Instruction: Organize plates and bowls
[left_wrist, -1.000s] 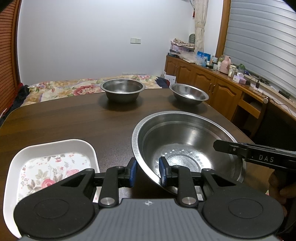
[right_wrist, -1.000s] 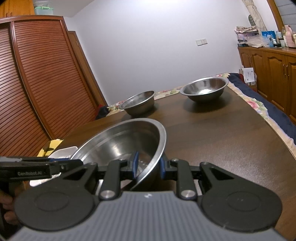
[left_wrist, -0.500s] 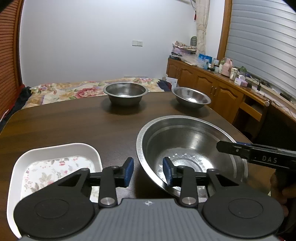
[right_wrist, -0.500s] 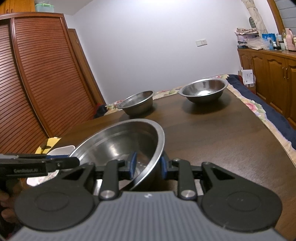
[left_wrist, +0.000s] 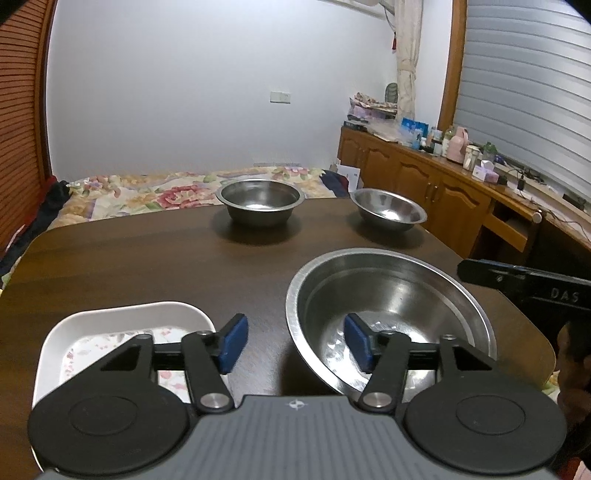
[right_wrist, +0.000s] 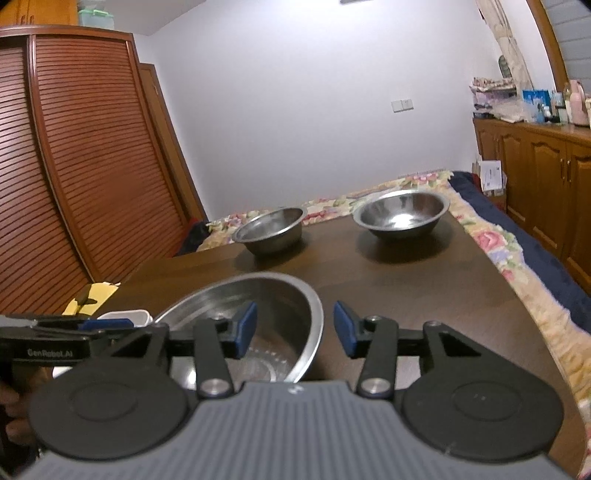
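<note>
Item: large steel bowl (left_wrist: 391, 317), lower right of the left wrist view, resting on the dark wooden counter (left_wrist: 147, 266); lower centre of the right wrist view.

Step in hand (judged): release after setting the large bowl down. Left gripper (left_wrist: 295, 343) straddles the bowl's near-left rim, jaws released, having just been opening; rim between them, pads clear of the metal. Right gripper (right_wrist: 291, 332) straddles the right-hand rim likewise, jaws released and just been opening, neither pad pressing.

Other stock: deep steel bowl (left_wrist: 260, 201) at upper centre and shallow steel bowl (left_wrist: 388, 210) to its right, both at the far edge of the counter, well apart from the large bowl. White floral plate (left_wrist: 122, 332), lower left, just beside the left gripper.

Next move (judged): back both grippers off the rim without nudging it, then reach for a far bowl; nesting by size looks likely. Thin, slick rims call for a square bite.

Not determinable: the plate's near half, hidden under the left gripper body; the large bowl's near wall, covered in both views; whether its base sits flat. Right wrist view is soft. A person's hand shows only as a sliver at the frame edges.
</note>
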